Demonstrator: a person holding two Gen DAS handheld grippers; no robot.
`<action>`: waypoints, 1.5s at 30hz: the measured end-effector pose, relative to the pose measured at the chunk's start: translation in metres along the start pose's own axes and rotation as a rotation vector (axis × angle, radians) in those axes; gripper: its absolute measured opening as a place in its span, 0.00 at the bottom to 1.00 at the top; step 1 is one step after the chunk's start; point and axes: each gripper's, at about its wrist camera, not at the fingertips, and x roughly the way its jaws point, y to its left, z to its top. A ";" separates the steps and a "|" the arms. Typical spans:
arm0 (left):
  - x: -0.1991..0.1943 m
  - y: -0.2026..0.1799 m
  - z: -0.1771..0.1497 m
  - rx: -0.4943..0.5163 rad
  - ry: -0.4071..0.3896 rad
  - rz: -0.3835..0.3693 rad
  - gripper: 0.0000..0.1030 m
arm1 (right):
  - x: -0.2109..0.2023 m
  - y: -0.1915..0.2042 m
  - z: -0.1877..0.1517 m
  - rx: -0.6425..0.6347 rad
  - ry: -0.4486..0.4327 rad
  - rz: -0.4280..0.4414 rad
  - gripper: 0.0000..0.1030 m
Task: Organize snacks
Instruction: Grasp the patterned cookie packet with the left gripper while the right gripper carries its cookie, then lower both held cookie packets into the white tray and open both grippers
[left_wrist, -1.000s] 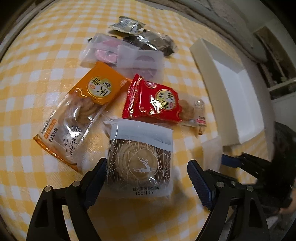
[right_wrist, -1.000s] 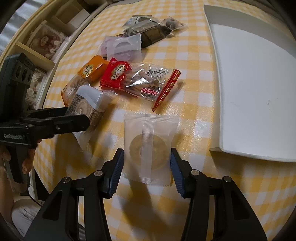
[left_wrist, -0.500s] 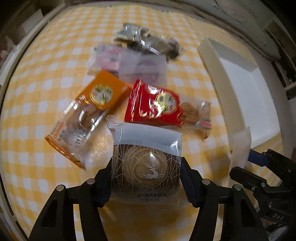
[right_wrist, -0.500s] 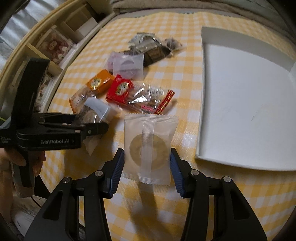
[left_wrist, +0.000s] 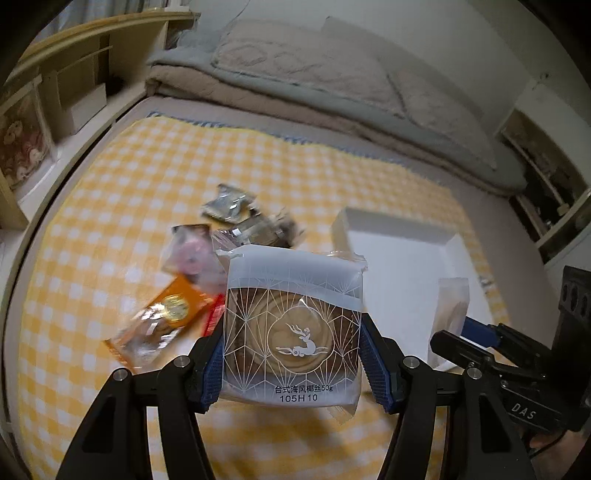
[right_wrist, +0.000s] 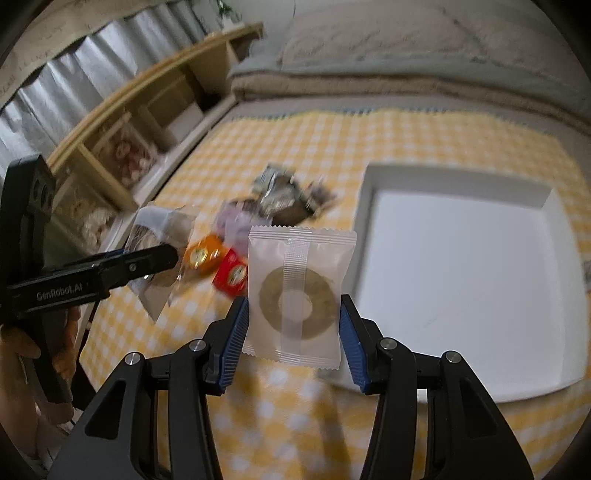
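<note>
Nearest in the left wrist view, the left gripper (left_wrist: 291, 354) is clamped on the deer-print pastry packet (left_wrist: 293, 328), its blue pads pressing both side edges; the jaws have just been closing, and the packet now sits between them, lifted clear of the yellow checked cloth (left_wrist: 110, 206). In the right wrist view the right gripper (right_wrist: 293, 332) is likewise clamped on the white ring-pastry packet (right_wrist: 299, 295), held by its two side edges and hanging upright between the pads.

Both grips are edge grips on soft film, so I judge the carry should be smooth and unhurried — a jerk could let a packet pivot or slip out. Keeping each packet roughly level before release should help it land flat.

Ahead and to the right of each gripper lies the white tray (right_wrist: 369, 258), its floor bare — likely the place for both packets. Bringing them in over the near rim one at a time, side by side and not overlapping, would leave room for the rest.

Further ahead and to the left, the remaining snacks wait on the cloth: the orange packet (left_wrist: 166, 317), a red packet (right_wrist: 231, 273), pale pink ones (left_wrist: 188, 254) and the silver-dark wrappers (left_wrist: 229, 206) beyond.
</note>
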 end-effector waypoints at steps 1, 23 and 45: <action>0.002 -0.008 -0.001 -0.009 -0.003 -0.017 0.60 | -0.004 -0.003 0.001 -0.001 -0.007 -0.005 0.48; 0.147 -0.114 0.018 -0.031 0.194 -0.107 0.60 | -0.049 -0.174 -0.010 0.162 0.060 -0.270 0.48; 0.182 -0.127 0.011 0.037 0.176 -0.073 0.84 | -0.024 -0.235 -0.016 0.233 0.189 -0.356 0.48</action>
